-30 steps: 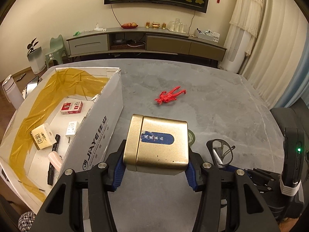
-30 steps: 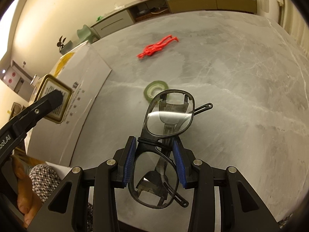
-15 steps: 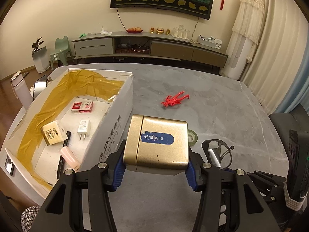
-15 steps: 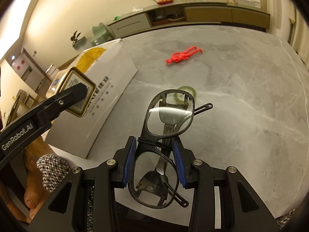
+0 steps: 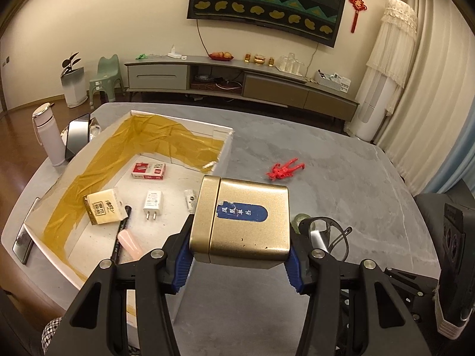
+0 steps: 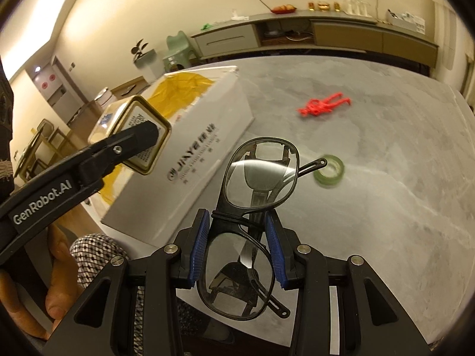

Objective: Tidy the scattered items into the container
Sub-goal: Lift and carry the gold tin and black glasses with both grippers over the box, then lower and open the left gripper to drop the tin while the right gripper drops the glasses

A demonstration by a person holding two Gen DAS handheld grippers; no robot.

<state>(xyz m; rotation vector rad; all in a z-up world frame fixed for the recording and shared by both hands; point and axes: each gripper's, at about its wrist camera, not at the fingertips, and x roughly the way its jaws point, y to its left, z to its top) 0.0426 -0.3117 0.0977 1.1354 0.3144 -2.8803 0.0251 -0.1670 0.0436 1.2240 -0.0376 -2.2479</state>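
left wrist view: gold tin (image 5: 242, 222) hides the box (image 5: 225, 154) wall.

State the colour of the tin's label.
Blue label with white characters on the gold tin; left wrist view.

walls: cream | floor (image 5: 17, 136): brown wood | sideboard (image 5: 237, 77): grey | curtains (image 5: 430, 103): cream

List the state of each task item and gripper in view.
left gripper: shut on gold tin, held aloft
right gripper: shut on glasses, folded
white box: open, partly filled
red toy: lying on table
green tape roll: flat on table
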